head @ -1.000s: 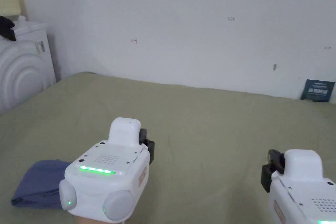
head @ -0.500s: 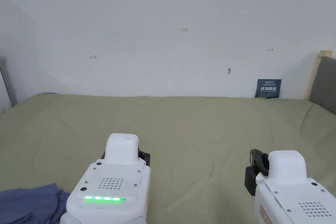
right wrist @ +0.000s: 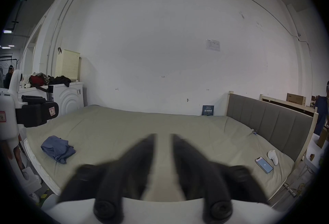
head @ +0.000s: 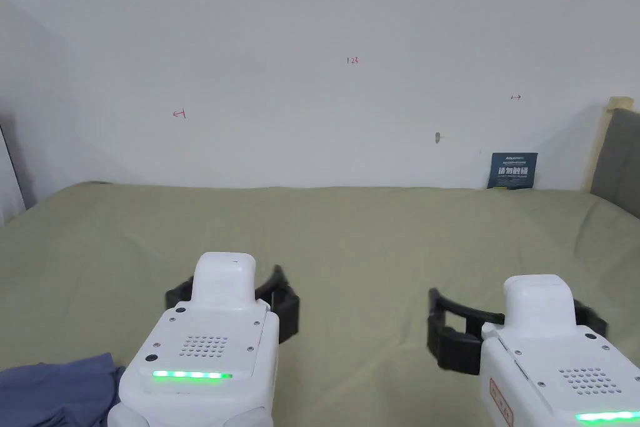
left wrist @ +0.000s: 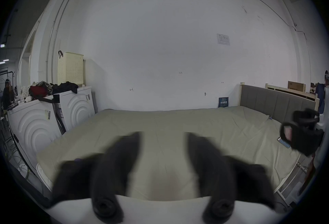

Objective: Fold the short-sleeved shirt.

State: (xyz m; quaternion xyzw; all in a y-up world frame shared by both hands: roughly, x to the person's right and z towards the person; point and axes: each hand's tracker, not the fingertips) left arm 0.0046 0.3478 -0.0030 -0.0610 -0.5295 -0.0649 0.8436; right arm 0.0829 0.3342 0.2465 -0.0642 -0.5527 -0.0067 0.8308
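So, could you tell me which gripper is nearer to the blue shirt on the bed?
Left. The left gripper hovers just right of the blue shirt; the right gripper is further right, across the bed.

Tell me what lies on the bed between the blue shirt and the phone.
Nothing lies there: in the right gripper view, bare green sheet stretches from the blue shirt to the phone, partly hidden by that gripper's jaws.

A bed (right wrist: 142, 126) with an olive-green sheet carries a crumpled blue shirt (right wrist: 57, 148) near its left edge, and a phone (right wrist: 263, 165) beside a white object (right wrist: 273, 156) near its headboard end.
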